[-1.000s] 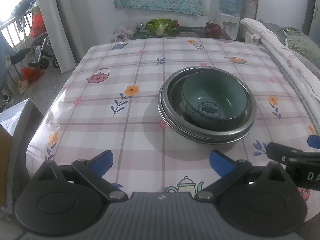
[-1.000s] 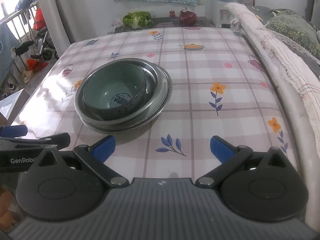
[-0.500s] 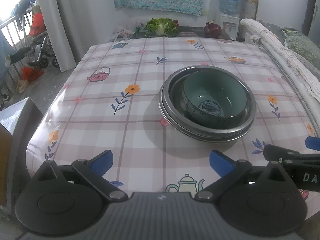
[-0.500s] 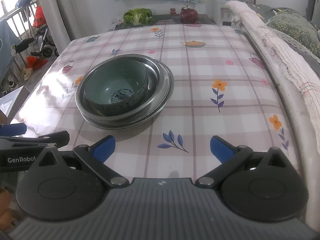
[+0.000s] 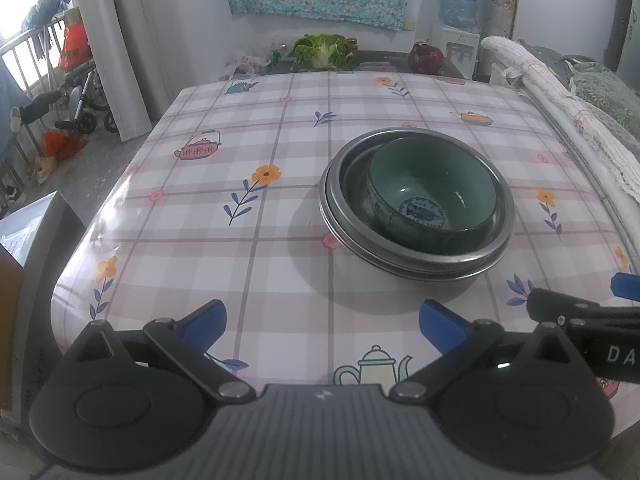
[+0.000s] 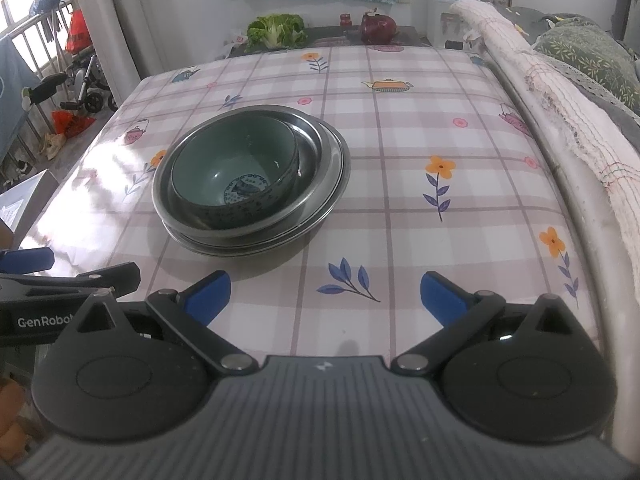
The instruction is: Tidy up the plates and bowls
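Green bowl (image 5: pixel 432 196) nests in stacked steel plates (image 6: pixel 324 184) mid-desk (image 5: pixel 280 128); left tongs (image 5: pixel 322 322) and right tongs (image 6: pixel 325 294) hang released, empty, near edge; judged best: retreat clear without jarring stack.

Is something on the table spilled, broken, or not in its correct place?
Nothing stands out. The green bowl sits upright inside the stacked metal plates on the tablecloth, only a little off-centre. No spill or crack shows.
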`<control>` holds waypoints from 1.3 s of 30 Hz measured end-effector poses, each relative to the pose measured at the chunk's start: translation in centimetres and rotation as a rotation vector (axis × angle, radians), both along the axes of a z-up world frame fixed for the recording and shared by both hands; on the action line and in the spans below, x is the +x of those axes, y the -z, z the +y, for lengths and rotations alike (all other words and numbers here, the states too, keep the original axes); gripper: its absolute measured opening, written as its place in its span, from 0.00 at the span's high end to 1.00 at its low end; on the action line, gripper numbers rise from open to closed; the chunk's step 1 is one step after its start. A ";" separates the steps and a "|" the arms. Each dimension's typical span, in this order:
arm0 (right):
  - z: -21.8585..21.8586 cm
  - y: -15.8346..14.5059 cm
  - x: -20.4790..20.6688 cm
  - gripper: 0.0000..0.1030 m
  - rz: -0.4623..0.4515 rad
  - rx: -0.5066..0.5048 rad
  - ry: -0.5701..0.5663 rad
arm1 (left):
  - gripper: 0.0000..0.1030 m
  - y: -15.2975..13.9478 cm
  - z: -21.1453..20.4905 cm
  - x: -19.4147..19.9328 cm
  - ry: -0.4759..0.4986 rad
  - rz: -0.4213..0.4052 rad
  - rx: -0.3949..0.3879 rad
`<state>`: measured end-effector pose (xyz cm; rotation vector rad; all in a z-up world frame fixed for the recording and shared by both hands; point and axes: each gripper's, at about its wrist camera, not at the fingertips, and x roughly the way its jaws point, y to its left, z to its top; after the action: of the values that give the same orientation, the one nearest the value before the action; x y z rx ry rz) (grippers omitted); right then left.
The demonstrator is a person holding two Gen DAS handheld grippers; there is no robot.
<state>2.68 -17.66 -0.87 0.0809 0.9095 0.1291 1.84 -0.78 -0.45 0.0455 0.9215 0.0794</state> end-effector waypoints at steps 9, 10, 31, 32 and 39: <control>0.1 0.0 0.0 0.01 0.006 0.000 0.000 | 0.00 0.2 0.1 -0.1 -0.001 0.000 0.001; 0.1 0.0 0.0 0.01 0.006 0.000 -0.001 | 0.00 0.1 0.1 -0.1 -0.001 0.000 0.001; 0.1 0.4 0.0 0.01 0.017 0.008 0.002 | 0.00 0.3 0.3 -0.2 0.000 0.007 0.004; 0.1 0.4 0.0 0.01 0.017 0.007 0.003 | 0.00 0.3 0.3 -0.2 0.000 0.007 0.004; 0.1 0.3 0.0 0.01 0.016 0.006 0.002 | 0.00 0.3 0.4 -0.2 0.000 0.008 0.003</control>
<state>2.72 -17.57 -1.22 0.0891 0.9254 0.1293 1.63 -0.43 -0.75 0.0484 0.9293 0.0803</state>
